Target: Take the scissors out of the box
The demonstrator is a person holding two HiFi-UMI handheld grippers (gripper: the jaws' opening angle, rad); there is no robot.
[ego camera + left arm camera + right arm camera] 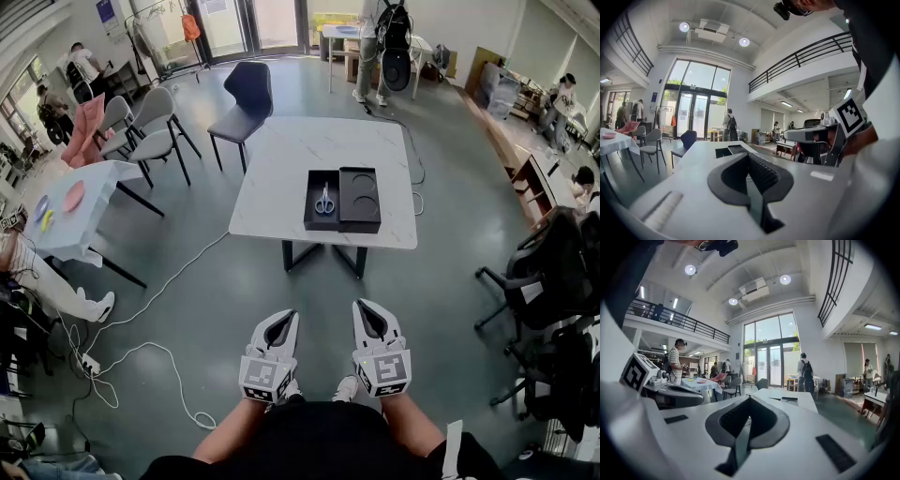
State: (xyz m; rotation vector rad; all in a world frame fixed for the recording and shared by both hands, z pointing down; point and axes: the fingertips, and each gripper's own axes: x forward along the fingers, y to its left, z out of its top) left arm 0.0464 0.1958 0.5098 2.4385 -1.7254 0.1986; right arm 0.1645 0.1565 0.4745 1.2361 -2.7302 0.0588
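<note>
- Our left claw and right claw are both closed on nothing.
- The scissors lie straight ahead, well apart from both, in the left half of the open black box. Their long axis points away from us, and neither claw looks nearer.
- The box sits near the front edge of the pale worktop; bare grey floor lies between.
</note>
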